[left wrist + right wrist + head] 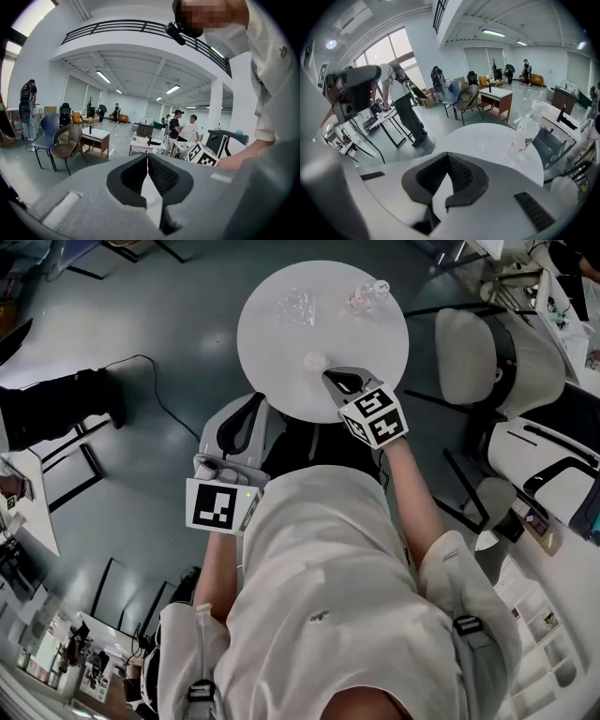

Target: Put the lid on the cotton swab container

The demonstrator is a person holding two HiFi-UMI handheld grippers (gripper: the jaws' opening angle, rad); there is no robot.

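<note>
Two grippers are in play, and both have their jaws pressed together with nothing between them. The right gripper (330,376) reaches over the near edge of the round white table (272,357), its tips hovering just beside a small pale round piece (314,362) that sits on the tabletop; from the head view that piece is too small to tell whether it is the lid or something else. Its own view shows the right gripper (447,157) with the dark ribbed pads meeting at the tips, aimed across the table (464,140). Farther across the table lies a clear container (297,306), glinting and see-through, likely the cotton swab holder, which shows only as a faint shimmer (483,141) in the right gripper view. To its right, at the far right part of the table, is a clear bottle (366,296) with a white cap, which stands upright with a printed label (525,133) in the right gripper view. The left gripper (246,413) is held low and to the near left, off the table and well apart from everything on it. The left gripper view shows the left gripper (147,157) pointing out into the room, pads closed tip to tip. A white chair (469,352) stands to the right of the table.
</note>
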